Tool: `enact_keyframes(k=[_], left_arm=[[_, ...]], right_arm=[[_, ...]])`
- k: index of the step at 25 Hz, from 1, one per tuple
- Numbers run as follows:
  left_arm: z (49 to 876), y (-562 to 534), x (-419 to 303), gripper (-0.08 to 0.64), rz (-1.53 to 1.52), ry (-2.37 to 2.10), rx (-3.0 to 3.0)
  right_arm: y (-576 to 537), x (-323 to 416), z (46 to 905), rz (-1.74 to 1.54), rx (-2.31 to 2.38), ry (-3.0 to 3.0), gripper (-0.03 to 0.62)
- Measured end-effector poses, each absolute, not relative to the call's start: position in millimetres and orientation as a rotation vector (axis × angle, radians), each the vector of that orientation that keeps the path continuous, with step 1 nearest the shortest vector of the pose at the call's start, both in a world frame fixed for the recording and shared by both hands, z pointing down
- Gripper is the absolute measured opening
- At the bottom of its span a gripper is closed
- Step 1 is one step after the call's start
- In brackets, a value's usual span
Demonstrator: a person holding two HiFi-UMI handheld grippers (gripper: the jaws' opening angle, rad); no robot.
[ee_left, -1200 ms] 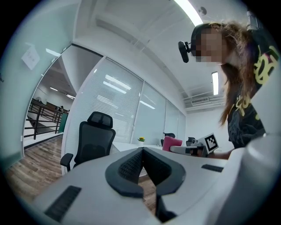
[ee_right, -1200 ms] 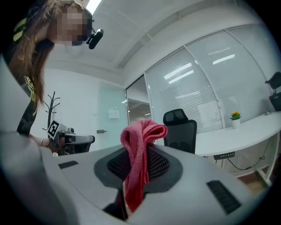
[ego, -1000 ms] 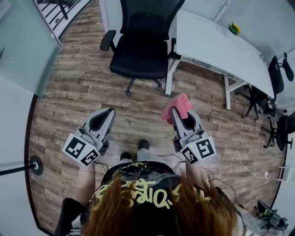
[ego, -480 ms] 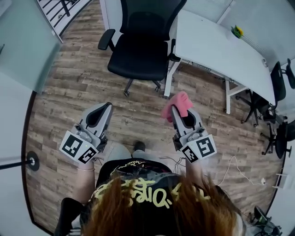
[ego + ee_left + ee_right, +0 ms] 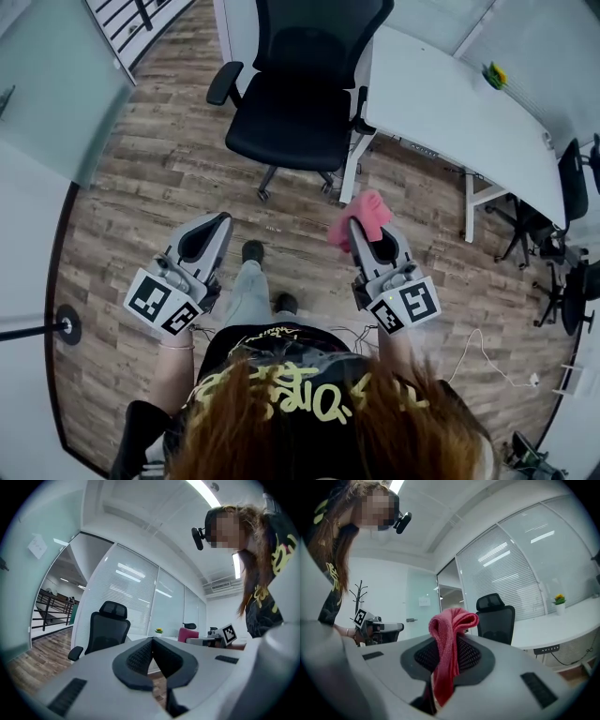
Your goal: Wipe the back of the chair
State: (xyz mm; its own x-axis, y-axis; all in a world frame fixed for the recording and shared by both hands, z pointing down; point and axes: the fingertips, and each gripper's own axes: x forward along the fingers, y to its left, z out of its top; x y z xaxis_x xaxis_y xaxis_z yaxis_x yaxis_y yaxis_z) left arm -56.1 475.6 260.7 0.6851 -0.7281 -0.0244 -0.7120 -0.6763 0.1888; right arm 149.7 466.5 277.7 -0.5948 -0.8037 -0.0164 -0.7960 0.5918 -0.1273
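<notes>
A black office chair with a mesh back and headrest stands ahead of me on the wood floor, seat facing me, beside a white desk. The chair shows at a distance in the left gripper view, and the chair also appears in the right gripper view. My right gripper is shut on a pink cloth, the cloth bunched above and hanging between the jaws. My left gripper is shut with nothing in it. Both are held near my waist, well short of the chair.
The white desk runs from beside the chair to the right, with a small yellow plant on it. More black chairs stand at the far right. Cables lie on the floor at right. A glass wall is at left.
My foot has stepped forward and the chair sits a little nearer and lower in the head view. Both grippers keep the same pose, the cloth still held.
</notes>
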Motion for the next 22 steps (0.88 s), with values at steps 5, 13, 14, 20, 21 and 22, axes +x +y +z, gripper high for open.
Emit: enact_keyframes(k=[5,13,14,20,21,22], left_arm=[[269.0,446.5,-44.7,-0.008,-0.123,-1.082,2.761],[269.6,367.9,-60.7,-0.008,-0.105,-1.000,2.790],[267.7,355.2,-62.4,-0.008,-0.112,-0.990,2.793],[256.9,283.2,-73.8,-0.008,-0.136,-0.921,2.840],[257.1,272.3,-77.2,-0.008,-0.135,-0.910,2.841],[257.6,261.7,-80.6,-0.008,-0.133,-0.899,2.840]], right_arm=[[445.7,155.2,281.6,-0.159,-1.437,2.720,0.067],[380.4,141.4,283.9,-0.176,-1.523,2.676,0.067],[370.2,138.3,282.3,-0.172,-1.528,2.675,0.067],[303.9,116.6,274.1,-0.150,-1.561,2.659,0.067],[293.1,112.2,272.6,-0.149,-1.566,2.652,0.067],[282.8,107.9,271.0,-0.148,-1.570,2.644,0.067]])
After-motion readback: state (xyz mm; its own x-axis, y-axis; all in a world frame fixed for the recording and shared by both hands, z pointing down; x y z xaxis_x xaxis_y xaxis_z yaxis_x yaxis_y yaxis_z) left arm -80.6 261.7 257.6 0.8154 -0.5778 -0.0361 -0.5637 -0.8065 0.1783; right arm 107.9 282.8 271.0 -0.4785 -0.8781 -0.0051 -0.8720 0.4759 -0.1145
